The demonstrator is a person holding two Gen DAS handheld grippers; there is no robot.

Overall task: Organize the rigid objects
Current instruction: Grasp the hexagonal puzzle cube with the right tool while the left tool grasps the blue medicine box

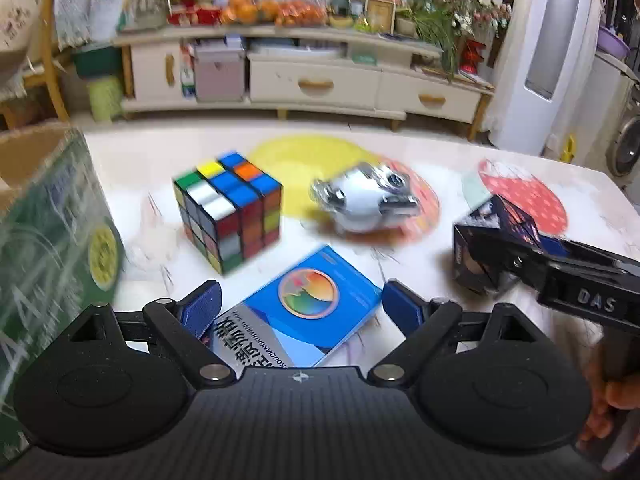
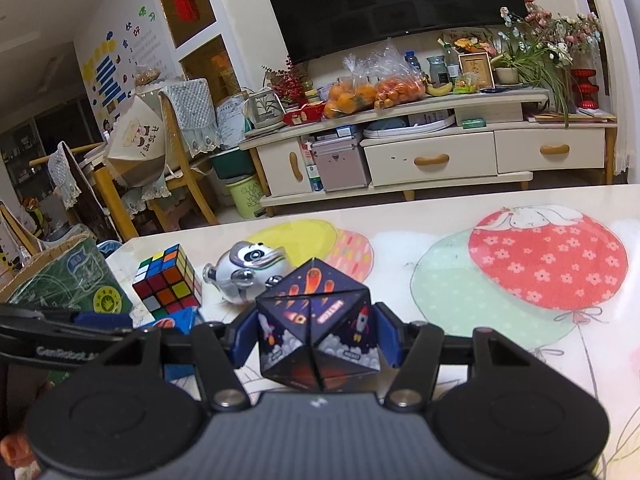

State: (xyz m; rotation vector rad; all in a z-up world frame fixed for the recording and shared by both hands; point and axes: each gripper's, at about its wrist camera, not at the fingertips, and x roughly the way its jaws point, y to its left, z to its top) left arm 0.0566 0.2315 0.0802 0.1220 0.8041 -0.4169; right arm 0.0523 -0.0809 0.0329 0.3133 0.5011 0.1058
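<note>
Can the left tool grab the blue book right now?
Probably yes. The left tool is open with the book lying flat right between its fingers, and nothing sits on it. The Rubik's cube stands clear behind.

A colour-sided puzzle cube (image 1: 228,212) stands upright on the table, left of centre in the left wrist view. Right of it lies a silver-and-white toy (image 1: 366,198), blurred. A blue booklet (image 1: 308,304) lies flat at lower centre. At the right edge a dark rocket-printed cube (image 2: 318,328) sits clamped between blue pads.
</note>
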